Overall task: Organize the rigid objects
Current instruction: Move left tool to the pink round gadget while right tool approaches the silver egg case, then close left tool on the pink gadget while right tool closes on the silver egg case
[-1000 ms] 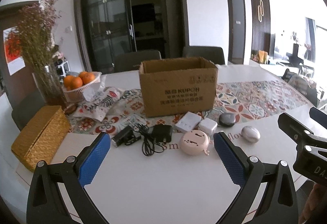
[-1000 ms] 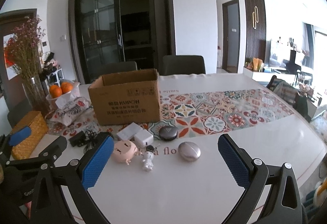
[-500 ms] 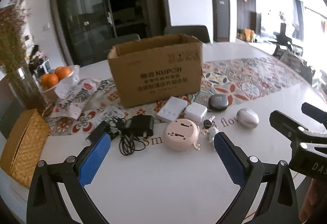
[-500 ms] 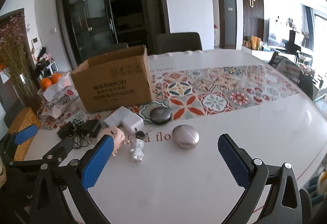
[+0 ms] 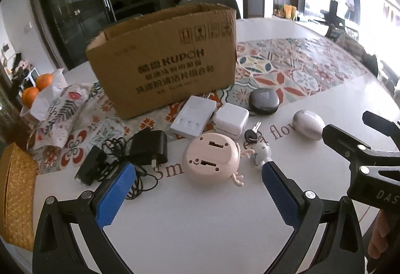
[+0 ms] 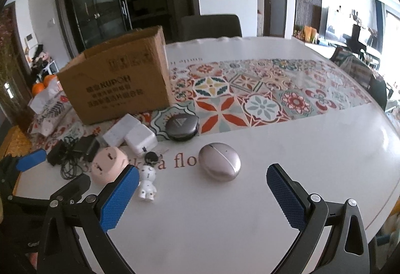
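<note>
Both grippers wide open, lined up on the small items in front of the box

Bring your left gripper (image 5: 197, 195) squarely over the pink round gadget (image 5: 212, 158) and your right gripper (image 6: 200, 195) over the silver oval case (image 6: 220, 165), closing across the narrow width before lifting toward the cardboard box (image 5: 165, 61). Both sets of jaws are spread wide, holding and touching nothing; the items lie on the counter (image 6: 225, 224).

One box (image 5: 165, 59), two white chargers (image 5: 192, 116), two oranges (image 5: 44, 81)

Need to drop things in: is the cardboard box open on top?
Open: the cardboard box has its top flaps up, showing inner walls. Contents hidden.
</note>
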The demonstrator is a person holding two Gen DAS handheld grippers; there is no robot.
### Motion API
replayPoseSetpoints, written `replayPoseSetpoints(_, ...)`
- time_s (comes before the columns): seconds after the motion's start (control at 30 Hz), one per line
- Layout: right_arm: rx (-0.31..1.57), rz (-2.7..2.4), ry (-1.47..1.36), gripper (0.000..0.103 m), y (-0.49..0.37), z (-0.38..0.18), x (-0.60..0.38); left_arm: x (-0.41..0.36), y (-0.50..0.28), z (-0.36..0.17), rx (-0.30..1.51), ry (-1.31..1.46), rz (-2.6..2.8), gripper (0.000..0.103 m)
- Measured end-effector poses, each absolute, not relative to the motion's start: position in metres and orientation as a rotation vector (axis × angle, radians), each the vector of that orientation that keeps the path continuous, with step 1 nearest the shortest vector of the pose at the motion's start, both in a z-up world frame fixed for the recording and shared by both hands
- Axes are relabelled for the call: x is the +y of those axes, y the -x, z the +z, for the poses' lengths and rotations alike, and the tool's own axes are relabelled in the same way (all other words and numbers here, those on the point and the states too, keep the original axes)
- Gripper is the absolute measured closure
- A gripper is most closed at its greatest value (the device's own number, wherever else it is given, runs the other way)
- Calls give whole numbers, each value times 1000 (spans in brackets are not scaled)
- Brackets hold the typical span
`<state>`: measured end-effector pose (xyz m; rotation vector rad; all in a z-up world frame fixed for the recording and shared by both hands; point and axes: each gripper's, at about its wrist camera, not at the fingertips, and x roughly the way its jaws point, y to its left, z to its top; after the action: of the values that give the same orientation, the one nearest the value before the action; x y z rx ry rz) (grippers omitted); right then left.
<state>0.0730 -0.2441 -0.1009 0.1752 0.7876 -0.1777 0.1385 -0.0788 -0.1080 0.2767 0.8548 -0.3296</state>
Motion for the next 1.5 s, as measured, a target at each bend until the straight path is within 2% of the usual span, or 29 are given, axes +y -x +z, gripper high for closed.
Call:
replayPoseSetpoints(0.33,846,-191,-182,0,-94,-123,-249,-89,-164,-131,947,-343,-360,3)
replayPoseSetpoints(0.8,906,-214,-188,0,-117,-145,-259,-101,-190,-157,1067,-343,-415,15)
replayPoseSetpoints(0.9,914,-219,-185,0,-122,-149,-262,-103,-194,-161,1084,-339,-422,21)
replayPoseSetpoints(1.17,942,-219,-183,1,-133,-162,-266,-106,-200,-169,1107,-324,-447,23)
replayPoseSetpoints(1.3,945,-213,-174,5,-138,-166,-267,-107,-202,-171,1104,-316,-456,24)
replayPoseSetpoints(1.5,962,-193,-171,24,-144,-172,-266,-106,-203,-174,1097,-303,-455,25)
